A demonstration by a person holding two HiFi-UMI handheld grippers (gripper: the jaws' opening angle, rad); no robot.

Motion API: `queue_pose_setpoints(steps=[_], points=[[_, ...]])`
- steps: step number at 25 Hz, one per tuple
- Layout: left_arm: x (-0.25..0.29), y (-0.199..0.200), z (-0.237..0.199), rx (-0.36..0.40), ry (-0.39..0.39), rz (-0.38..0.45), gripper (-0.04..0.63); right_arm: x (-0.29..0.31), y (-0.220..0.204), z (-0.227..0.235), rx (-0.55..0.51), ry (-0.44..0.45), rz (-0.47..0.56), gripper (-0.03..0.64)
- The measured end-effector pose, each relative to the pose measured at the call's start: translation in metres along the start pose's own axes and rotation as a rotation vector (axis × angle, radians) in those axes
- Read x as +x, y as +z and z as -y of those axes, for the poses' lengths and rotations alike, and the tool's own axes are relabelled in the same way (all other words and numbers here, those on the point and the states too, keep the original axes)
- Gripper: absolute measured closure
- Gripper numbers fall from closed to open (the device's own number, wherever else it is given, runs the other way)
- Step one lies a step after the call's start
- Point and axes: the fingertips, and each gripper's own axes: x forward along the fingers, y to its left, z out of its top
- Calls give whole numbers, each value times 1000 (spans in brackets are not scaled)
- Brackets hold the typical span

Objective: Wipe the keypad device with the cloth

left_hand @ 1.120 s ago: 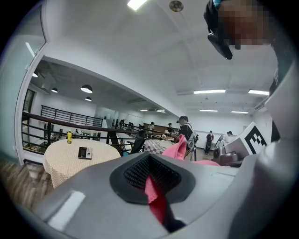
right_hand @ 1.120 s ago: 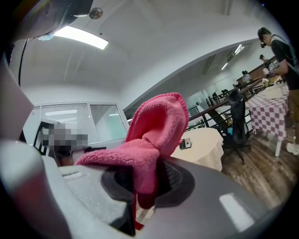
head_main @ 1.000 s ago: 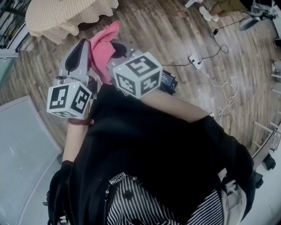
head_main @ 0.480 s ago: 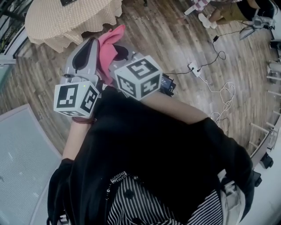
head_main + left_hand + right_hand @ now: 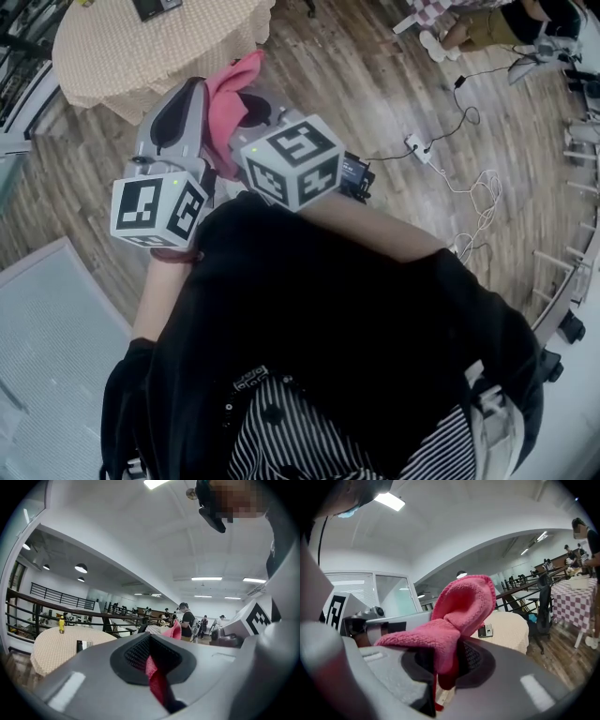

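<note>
A pink cloth (image 5: 225,105) stands up between my two grippers, which I hold close together in front of my chest. In the left gripper view a strip of the cloth (image 5: 157,679) sits in the slit of my left gripper (image 5: 152,663), which is shut on it. My right gripper (image 5: 445,667) is also shut on the cloth (image 5: 461,604), which bulges above its jaws. The keypad device (image 5: 486,630) lies on a round table with a beige cover (image 5: 103,52), some way ahead of both grippers and apart from them. The keypad device (image 5: 84,645) also shows in the left gripper view.
A yellow bottle (image 5: 61,624) stands on the round table. A power strip with cables (image 5: 417,142) lies on the wooden floor at the right. A grey panel (image 5: 47,328) is at the lower left. A checkered table (image 5: 574,599) and several people are farther off.
Both grippers and the cloth have shifted slightly up in the head view. More of the round table and the keypad device now shows at the top.
</note>
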Motion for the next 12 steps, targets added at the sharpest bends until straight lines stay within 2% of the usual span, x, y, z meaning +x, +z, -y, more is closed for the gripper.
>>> queue_pose_setpoints(steps=[12], points=[[-20,26,-81,-11,-7,4,597,74,17,-43,-12,2,-10,552]])
